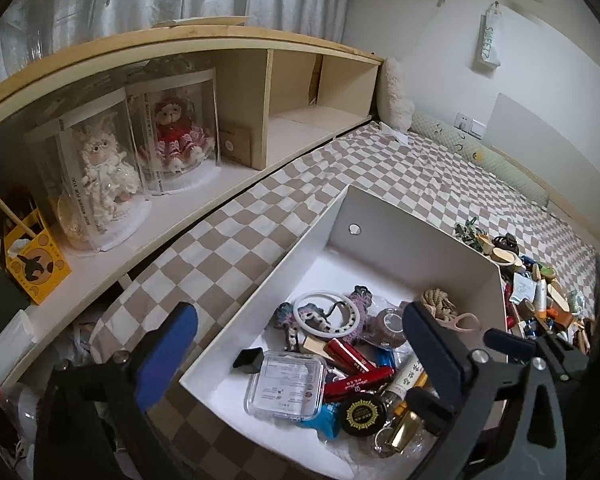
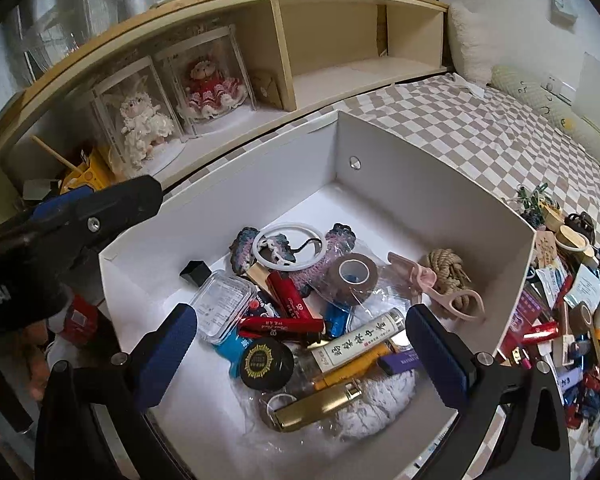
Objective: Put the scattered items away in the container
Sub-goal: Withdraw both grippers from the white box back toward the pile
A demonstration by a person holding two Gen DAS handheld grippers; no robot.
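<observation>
Right wrist view: our right gripper point(image 2: 300, 344) and left gripper point(image 1: 300, 344) hang wide open, empty, above the white box point(image 2: 380, 152). Right of the box, the scattered pile point(image 2: 572, 320) looks light and rigid; we'd pinch pieces across their narrow sides.

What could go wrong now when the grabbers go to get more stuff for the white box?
1. The leftover pile lies tightly tangled beside the white box, so one grab might drag several things along or knock some off the bed.
2. Both the left gripper and right gripper hang open over the box, close together; reaching at once, they could bump each other.
</observation>
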